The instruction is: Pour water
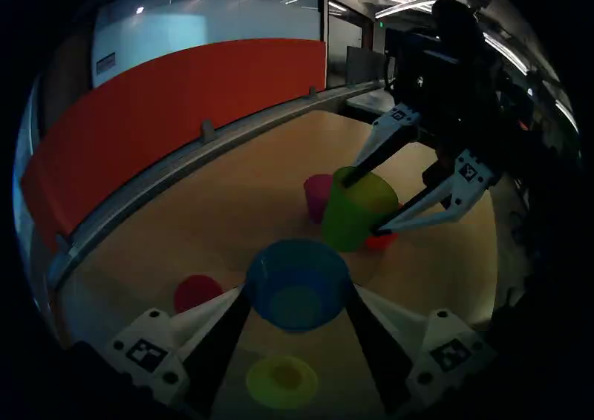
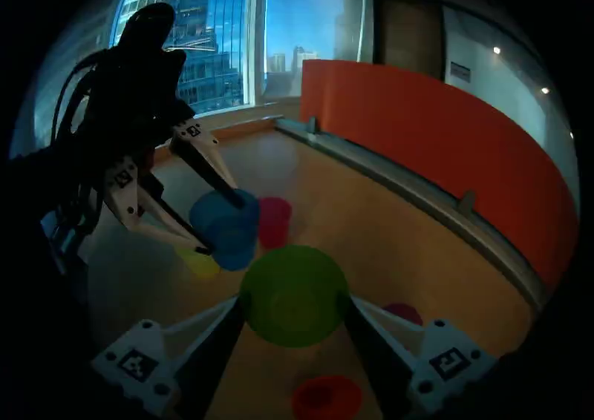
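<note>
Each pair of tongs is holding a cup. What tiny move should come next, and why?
Probably bring the green cup closer to the blue cup. The left tongs grip the blue one, the right tongs grip the green one, but they hang apart, so tipping now would likely spill on the table.

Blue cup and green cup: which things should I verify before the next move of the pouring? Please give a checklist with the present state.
1. The blue cup sits between the jaws of the left gripper: ok.
2. The green cup sits between the jaws of the right gripper: ok.
3. Water in either cup: cannot tell.
4. One cup's rim above the other's mouth: not ok, they are apart.
5. The pink cup stands upright on the table: ok, but it is close to the green cup.
</note>
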